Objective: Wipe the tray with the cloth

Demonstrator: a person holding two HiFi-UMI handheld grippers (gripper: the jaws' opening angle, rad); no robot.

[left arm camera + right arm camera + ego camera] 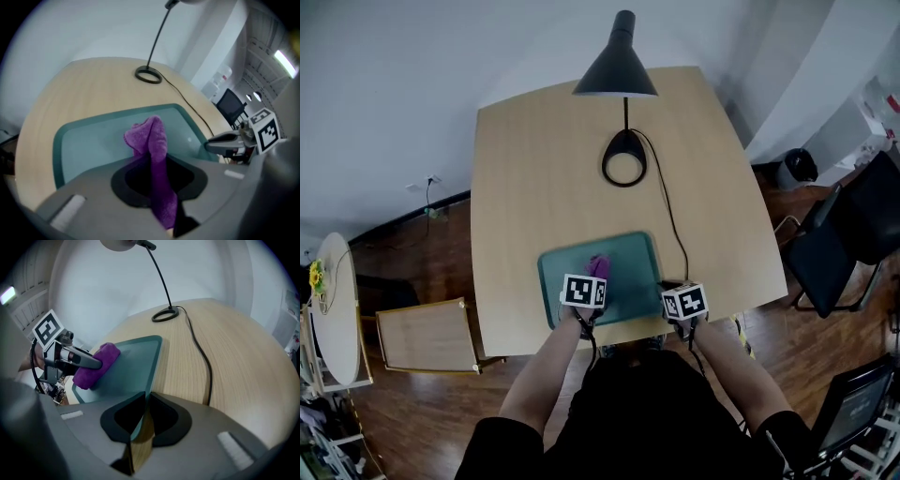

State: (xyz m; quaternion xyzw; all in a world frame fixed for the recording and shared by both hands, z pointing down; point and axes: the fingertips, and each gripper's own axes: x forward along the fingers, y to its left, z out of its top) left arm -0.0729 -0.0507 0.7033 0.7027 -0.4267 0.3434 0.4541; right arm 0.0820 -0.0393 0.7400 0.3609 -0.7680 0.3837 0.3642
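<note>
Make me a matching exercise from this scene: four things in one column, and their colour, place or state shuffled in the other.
Column one:
1 cloth
2 tray
3 lamp base
4 right gripper

Column two:
A shut on the tray's rim
B teal, flat on the table
C purple, pinched in the left gripper
D black ring, far side of the table

Pairs: 1-C, 2-B, 3-D, 4-A

Home or office room indicated: wood floor, desk lamp on pale counter, black chair at right.
</note>
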